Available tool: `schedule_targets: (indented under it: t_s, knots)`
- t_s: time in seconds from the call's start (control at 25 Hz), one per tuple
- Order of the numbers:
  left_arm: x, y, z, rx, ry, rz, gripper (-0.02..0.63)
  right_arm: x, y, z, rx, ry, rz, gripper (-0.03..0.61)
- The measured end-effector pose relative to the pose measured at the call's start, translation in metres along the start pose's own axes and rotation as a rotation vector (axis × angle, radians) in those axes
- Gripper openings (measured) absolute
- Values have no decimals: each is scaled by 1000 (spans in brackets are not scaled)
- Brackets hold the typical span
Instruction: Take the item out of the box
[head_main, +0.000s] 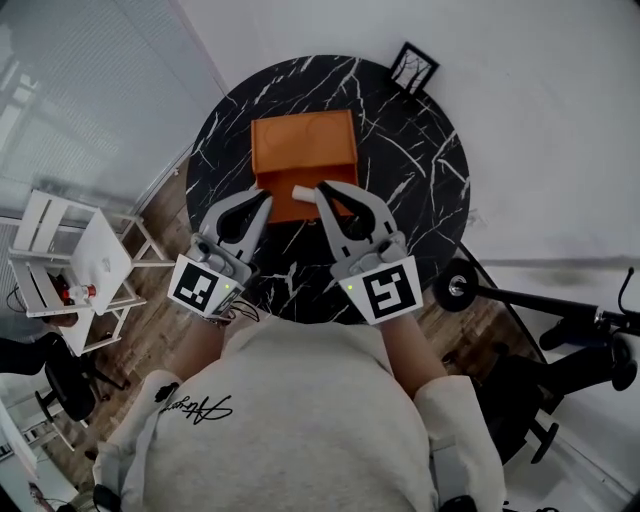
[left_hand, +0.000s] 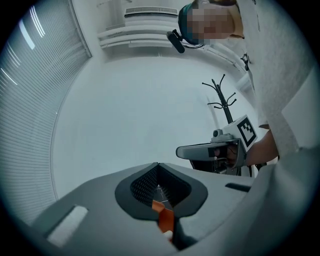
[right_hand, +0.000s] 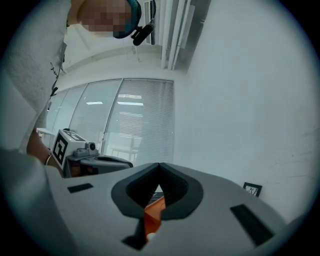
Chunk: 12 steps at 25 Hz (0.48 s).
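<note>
Noted pale item (head_main: 304, 192) at near edge of orange box (head_main: 305, 150), just off my right gripper (head_main: 322, 189), jaws pressed together, left gripper (head_main: 266, 199) likewise beside the box; shut tips risked knocking it back inside.

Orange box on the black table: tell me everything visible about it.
The orange box looks like matte cardboard, roughly square, lying flat near the middle of the round black marble-patterned table. A crease splits a far panel from a near one. A small white item sits at its near edge. The tips of the shut left gripper and shut right gripper reach that edge; contact can't be told.
</note>
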<state>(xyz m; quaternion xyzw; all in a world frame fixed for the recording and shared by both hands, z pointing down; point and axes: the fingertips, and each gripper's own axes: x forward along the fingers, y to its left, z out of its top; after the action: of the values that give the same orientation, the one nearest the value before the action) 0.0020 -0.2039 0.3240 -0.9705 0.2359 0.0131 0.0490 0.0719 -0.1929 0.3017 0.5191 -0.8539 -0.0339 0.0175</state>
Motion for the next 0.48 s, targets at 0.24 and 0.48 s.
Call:
schedule_targets:
  t_s: [0.24,0.48]
  knots:
    - [1,-6,2,1,-1,52,3,-4,-8,2,-10,-4,44,9]
    - [4,-13,4,3,-2,91,3,-8,-10,4,-12,-9,100,9]
